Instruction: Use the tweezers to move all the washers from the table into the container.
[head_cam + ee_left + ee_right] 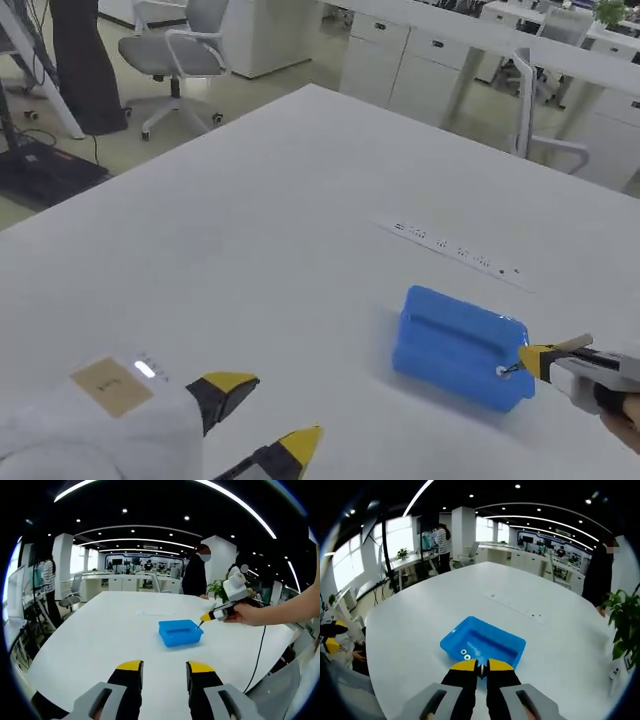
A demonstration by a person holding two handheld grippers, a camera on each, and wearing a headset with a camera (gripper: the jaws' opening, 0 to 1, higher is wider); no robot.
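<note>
A blue container (445, 368) sits on the white table, right of centre. My right gripper (540, 360) reaches in from the right, shut on thin tweezers (481, 671). The tweezers' tip holds a small washer (503, 372) at the container's near right corner. In the right gripper view, two washers (465, 654) lie inside the container (492, 644), just ahead of the jaws. My left gripper (262, 415) hangs open and holds nothing at the bottom left, well apart from the container (176, 639). The right gripper (212, 615) shows beside the container's right edge.
A white power strip (455, 250) lies flat on the table beyond the container. Wide bare tabletop (250, 230) stretches left and ahead. Office chairs (180, 50) and desks stand past the table's far edge. A person (194, 575) stands at the table's far side.
</note>
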